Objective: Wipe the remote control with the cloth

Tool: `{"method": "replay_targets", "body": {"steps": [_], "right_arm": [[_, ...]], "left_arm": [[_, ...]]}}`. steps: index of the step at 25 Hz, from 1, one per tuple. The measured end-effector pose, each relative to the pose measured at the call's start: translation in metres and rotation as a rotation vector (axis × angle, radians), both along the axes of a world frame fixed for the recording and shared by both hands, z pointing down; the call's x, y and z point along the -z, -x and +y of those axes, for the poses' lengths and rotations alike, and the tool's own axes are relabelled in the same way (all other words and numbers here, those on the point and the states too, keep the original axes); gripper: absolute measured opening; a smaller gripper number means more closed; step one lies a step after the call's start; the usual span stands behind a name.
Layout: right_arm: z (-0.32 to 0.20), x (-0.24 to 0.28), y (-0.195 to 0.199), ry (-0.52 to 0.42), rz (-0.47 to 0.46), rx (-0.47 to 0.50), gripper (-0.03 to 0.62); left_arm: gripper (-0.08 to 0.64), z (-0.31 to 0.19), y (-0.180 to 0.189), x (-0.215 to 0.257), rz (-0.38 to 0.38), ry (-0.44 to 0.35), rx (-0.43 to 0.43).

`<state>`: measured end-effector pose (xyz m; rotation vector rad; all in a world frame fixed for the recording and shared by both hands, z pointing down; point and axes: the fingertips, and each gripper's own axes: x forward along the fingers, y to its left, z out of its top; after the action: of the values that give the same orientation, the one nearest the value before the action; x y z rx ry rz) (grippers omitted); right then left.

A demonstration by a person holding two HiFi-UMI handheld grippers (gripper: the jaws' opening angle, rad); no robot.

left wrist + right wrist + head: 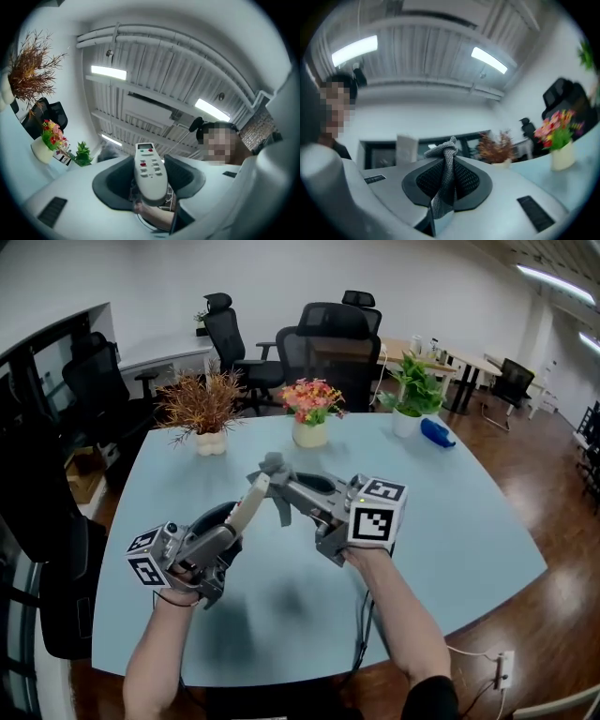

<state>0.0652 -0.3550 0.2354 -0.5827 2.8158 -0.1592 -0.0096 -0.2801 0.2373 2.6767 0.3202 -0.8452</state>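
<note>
Right gripper (287, 487) aloft, cloth (273, 465) perhaps against remote (247, 507)

Things around my counter, not part of the job

On the pale blue counter (487, 549) I see three pots in a row at the far side: a dry brown bush (202, 407) in a white vase, pink and orange flowers (310, 401) in a cream pot, and a green plant (415, 388) in a white pot. A blue object (437, 433) lies just beside the green plant. Black office chairs (328, 348) stand behind, on a brown wooden floor (553, 474).

White remote (150, 172) tilted up (buttons showing), grey cloth (444, 178) bunched.
</note>
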Motion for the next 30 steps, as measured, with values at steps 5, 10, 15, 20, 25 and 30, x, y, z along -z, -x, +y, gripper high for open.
{"method": "replay_targets", "body": {"steps": [5, 10, 15, 20, 25, 30], "right_arm": [[0.026, -0.024, 0.045, -0.435, 0.490, -0.172, 0.028], [0.057, 0.009, 0.056, -0.579, 0.347, -0.202, 0.029], [0.037, 0.032, 0.009, -0.234, -0.085, -0.024, 0.028], [0.058, -0.007, 0.041, 0.156, -0.276, 0.585, 0.028], [0.092, 0.002, 0.046, 0.231, -0.415, 0.918, 0.028], [0.103, 0.004, 0.039, 0.199, -0.402, 0.986, 0.028]], "left_arm": [[0.189, -0.020, 0.026, 0.011, 0.131, 0.077, 0.044], [0.189, -0.021, 0.004, -0.002, -0.048, 0.006, 0.146], [0.187, 0.002, -0.002, -0.005, -0.062, -0.068, 0.052], [0.189, 0.047, -0.008, -0.009, -0.119, -0.257, -0.091], [0.189, 0.077, -0.010, -0.017, -0.196, -0.405, -0.171], [0.187, 0.068, -0.004, -0.020, -0.216, -0.393, -0.145]]}}
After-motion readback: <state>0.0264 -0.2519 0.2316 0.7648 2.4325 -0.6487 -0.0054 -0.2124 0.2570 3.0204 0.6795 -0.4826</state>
